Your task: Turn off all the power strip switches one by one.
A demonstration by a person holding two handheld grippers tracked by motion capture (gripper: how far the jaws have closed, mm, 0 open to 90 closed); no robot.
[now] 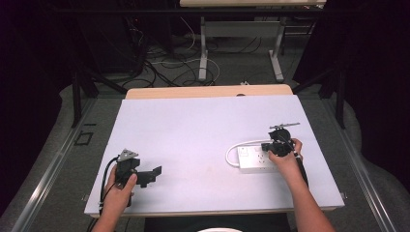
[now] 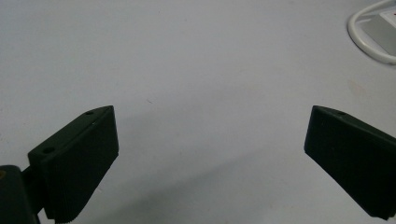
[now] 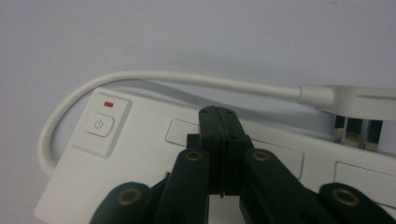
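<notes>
Hovering shut, right tool (image 3: 223, 122) over power strip (image 3: 140, 154).

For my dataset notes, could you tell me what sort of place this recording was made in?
Probably a lab or workshop recording bay: a white-topped table with a power strip on it, loose cables on the floor behind, and dark curtains at the sides.

Table top (image 1: 193, 130): smooth, matt white sheet; bare light wood edge (image 1: 208, 91) shows at the far side.
Power strip (image 3: 140, 154): smooth white plastic, slight sheen; 1 small red mark above the switch.
Cord (image 3: 187, 78): white, smooth, looks like plastic or rubber.
Plug (image 3: 359, 100): white plastic with metal pins.
Right gripper (image 3: 218, 115): matt black plastic, brass-coloured rivets.
Left gripper (image 2: 210, 140): matt black, fine ridging along the pad edge.
</notes>
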